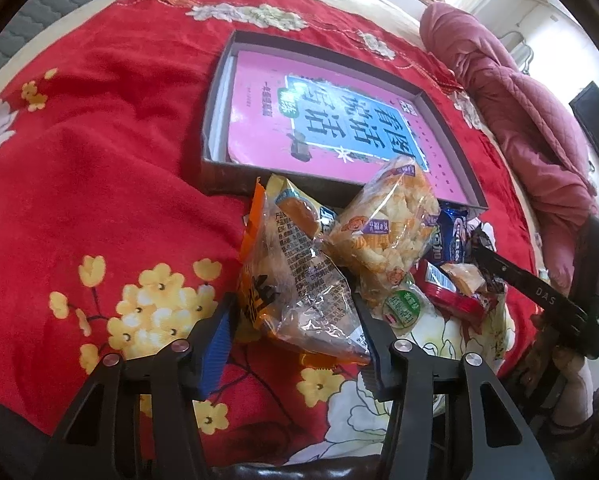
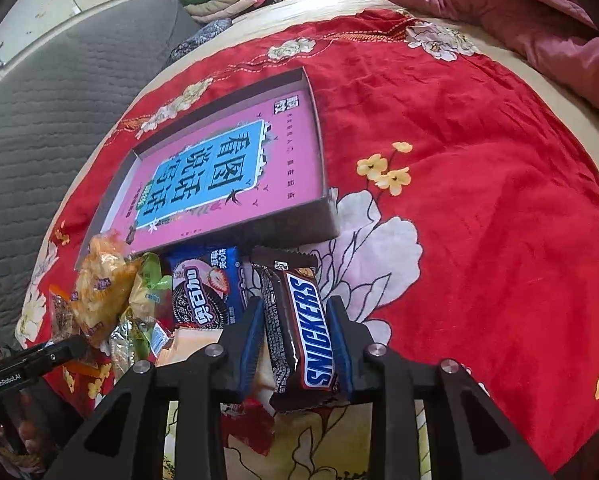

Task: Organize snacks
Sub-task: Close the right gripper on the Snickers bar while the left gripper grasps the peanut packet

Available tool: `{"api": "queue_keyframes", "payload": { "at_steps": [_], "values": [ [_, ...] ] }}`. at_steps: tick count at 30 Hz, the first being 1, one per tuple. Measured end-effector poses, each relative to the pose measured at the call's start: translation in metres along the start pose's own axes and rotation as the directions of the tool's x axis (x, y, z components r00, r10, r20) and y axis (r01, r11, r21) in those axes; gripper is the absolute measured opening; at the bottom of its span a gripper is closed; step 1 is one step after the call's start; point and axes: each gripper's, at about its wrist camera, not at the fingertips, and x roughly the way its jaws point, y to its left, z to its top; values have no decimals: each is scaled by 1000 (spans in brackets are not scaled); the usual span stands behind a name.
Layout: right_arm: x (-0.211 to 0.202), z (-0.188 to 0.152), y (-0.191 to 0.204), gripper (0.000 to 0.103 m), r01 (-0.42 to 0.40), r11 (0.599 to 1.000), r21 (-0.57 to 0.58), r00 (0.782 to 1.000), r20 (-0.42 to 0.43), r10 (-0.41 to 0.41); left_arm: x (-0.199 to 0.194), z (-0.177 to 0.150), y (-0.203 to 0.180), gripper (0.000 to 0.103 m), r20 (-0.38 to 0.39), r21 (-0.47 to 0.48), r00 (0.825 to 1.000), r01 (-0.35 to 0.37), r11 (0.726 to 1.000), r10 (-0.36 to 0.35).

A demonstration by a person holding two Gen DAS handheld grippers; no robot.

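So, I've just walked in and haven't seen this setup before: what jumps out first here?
The bright red floral bedspread fills both views, with a shallow box holding a pink book lying on it. Nearest the cameras, the right gripper is shut on a Snickers bar, while the left gripper clamps a clear orange-edged snack bag beside the snack pile.

Left gripper (image 1: pixel 295 312): pitched steeply downward, jaws half closed, pads pressing both sides of a bag (image 1: pixel 295 276). Right gripper (image 2: pixel 295 328): pitched downward, jaws narrow, clamped on a bar (image 2: pixel 299 328) whose far end points to 12 o'clock.
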Motion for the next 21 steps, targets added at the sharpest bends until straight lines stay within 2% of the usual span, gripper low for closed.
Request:
{"api": "queue_keyframes", "payload": {
  "at_steps": [11, 21],
  "values": [
    [-20, 4, 17, 32, -31, 997, -75, 994, 102, 38, -23, 6, 0, 56, 78, 10, 997, -17, 1000, 16],
    [-29, 11, 27, 32, -65, 992, -111, 983, 162, 82, -25, 12, -3, 56, 102, 19, 994, -46, 999, 44]
  ]
}}
